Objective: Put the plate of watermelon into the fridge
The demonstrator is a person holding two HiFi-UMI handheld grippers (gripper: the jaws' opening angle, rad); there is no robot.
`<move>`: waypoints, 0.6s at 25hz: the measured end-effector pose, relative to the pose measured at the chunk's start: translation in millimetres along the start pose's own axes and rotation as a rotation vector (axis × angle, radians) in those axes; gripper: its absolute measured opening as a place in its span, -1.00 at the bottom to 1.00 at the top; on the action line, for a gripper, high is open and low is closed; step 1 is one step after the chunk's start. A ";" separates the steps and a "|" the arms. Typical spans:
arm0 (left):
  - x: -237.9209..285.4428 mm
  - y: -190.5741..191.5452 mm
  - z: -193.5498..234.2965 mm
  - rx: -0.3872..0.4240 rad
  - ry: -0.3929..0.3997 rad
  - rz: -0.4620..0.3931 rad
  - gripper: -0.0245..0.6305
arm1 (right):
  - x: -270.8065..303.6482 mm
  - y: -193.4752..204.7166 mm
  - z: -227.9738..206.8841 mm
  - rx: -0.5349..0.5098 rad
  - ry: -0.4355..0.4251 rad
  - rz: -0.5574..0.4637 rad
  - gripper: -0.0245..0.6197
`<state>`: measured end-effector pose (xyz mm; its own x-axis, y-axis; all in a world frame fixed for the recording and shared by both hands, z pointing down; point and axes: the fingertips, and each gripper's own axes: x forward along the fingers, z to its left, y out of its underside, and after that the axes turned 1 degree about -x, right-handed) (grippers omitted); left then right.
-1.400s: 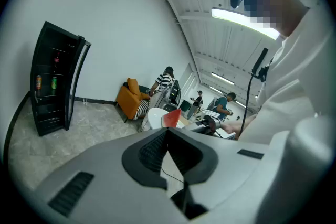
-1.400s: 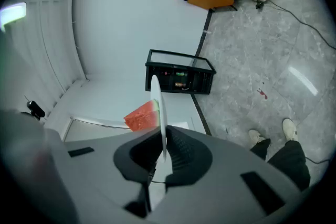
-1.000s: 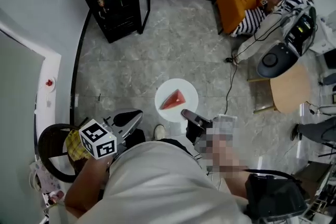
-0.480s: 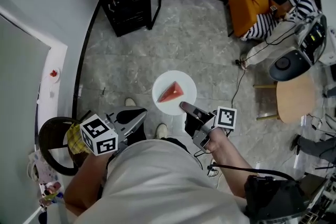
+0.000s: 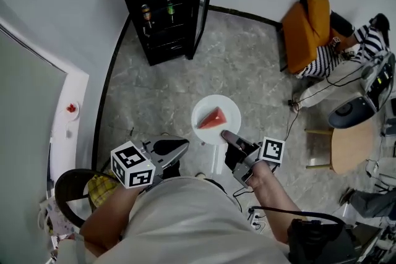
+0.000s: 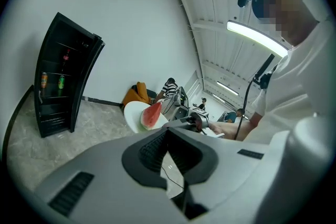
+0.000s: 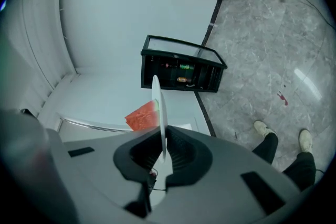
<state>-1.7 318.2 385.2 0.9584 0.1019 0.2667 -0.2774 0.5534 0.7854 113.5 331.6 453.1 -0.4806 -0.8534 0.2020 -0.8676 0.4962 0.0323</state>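
Grey marbled floor [image 5: 247,65] filled most of the head view. A black fridge [image 5: 162,6] stood against the wall at 11 o'clock from the plate, well apart from it, with its door swung open and bottles showing on its shelves. An orange chair [image 5: 307,33] sat at 2 o'clock and a round wooden table [image 5: 349,146] at 3 o'clock.

The white plate [image 5: 226,109] was held level in the air above the floor, in front of the person. Only the head view showed its full round face from above. The right gripper view showed it edge-on as a thin white line running straight into the jaws. That view confirmed the right gripper [image 5: 231,138] was clamped on the plate's near rim, at the plate's 6 o'clock. It alone also showed the person's shoes [image 7: 260,127] on the floor.

The left gripper [image 5: 176,148] hung at 8 o'clock from the plate, apart from it. Its own view showed the jaws drawn together with nothing between them, and the plate side-on beyond.

The watermelon wedge [image 5: 213,119] lay at the plate's centre.
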 end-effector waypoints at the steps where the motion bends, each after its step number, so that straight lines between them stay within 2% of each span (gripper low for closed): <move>1: -3.8 -10.8 11.5 0.005 0.006 0.001 -0.89 | 17.4 -7.4 4.6 -0.001 0.000 -0.002 -0.84; 5: -26.6 -42.2 51.9 0.033 0.027 0.019 -0.89 | 85.9 -32.8 17.9 0.009 -0.012 -0.013 -0.84; 9: -51.3 -68.0 93.1 0.053 0.013 0.025 -0.89 | 152.0 -60.1 21.5 -0.004 0.008 -0.012 -0.84; 13: -66.0 -94.7 142.0 0.028 0.000 0.002 -0.89 | 229.1 -93.5 20.9 -0.009 0.035 0.006 -0.84; 15: -69.9 -103.4 152.7 0.017 -0.013 -0.012 -0.89 | 255.7 -104.4 23.8 -0.012 0.038 0.020 -0.84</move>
<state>-50.3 127.6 370.7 0.9607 0.0841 0.2646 -0.2671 0.5406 0.7978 78.1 57.8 478.0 -0.4923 -0.8368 0.2396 -0.8562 0.5151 0.0398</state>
